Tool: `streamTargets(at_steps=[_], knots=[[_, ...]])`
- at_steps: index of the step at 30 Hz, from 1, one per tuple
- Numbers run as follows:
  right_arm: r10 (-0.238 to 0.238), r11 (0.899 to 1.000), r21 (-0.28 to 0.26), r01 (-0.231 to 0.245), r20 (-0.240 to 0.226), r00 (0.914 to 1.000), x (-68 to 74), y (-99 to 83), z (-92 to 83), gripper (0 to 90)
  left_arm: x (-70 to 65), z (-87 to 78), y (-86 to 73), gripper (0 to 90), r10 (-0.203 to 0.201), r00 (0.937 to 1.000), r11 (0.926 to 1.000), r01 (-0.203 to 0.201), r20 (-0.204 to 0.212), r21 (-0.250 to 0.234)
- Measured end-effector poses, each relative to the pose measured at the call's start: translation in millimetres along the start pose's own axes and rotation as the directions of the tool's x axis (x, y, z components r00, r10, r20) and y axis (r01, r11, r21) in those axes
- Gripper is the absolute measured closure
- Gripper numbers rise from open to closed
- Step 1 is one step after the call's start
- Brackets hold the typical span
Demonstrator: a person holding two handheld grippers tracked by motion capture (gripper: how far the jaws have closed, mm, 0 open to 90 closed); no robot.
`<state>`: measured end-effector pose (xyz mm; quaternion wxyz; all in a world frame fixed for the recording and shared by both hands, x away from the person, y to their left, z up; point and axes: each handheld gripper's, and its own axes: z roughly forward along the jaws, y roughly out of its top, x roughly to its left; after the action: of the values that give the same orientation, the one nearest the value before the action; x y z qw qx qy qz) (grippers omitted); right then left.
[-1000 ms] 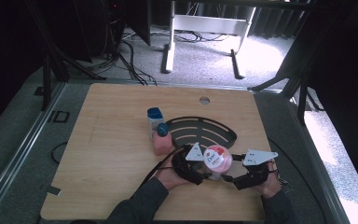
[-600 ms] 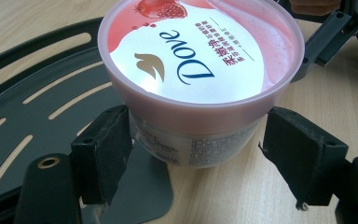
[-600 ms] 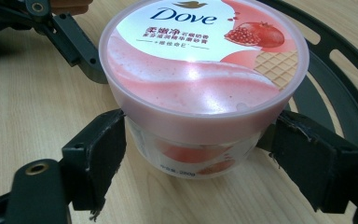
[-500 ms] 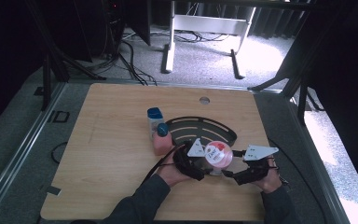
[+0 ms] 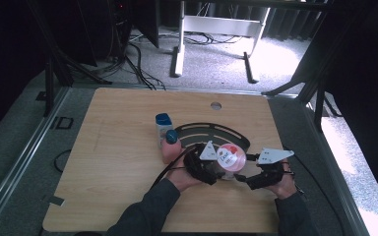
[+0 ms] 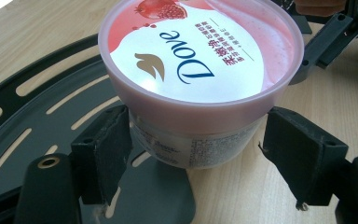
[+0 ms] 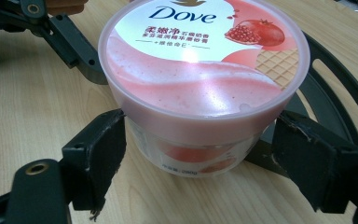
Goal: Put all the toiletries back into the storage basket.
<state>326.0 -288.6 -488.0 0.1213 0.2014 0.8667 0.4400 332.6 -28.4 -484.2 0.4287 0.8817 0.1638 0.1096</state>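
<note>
Wooden table. Left of centre stands a blue-capped bottle, just beside a pink bottle. Left tongs spread either side of the pink Dove tub; one pad touches its wall, the other stands off. Tub sits on the edge of a black slotted tray. Right tongs apart likewise, flanking the tub.

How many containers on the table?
3: the Dove tub between both grippers at the black tray's near edge, a blue-capped bottle left of the tray, a pink bottle before it.
</note>
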Motion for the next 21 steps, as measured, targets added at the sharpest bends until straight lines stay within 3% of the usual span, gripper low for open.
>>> streamTargets(at_steps=[21], knots=[[0.010, 1.000, -0.005, -0.010, 0.001, 0.9999, -18.6, 4.0, 1.6, 18.0, 10.1, 7.2, 8.9, 23.8, -0.013, 0.9996, 0.9999, 0.012, -0.026, -0.006]])
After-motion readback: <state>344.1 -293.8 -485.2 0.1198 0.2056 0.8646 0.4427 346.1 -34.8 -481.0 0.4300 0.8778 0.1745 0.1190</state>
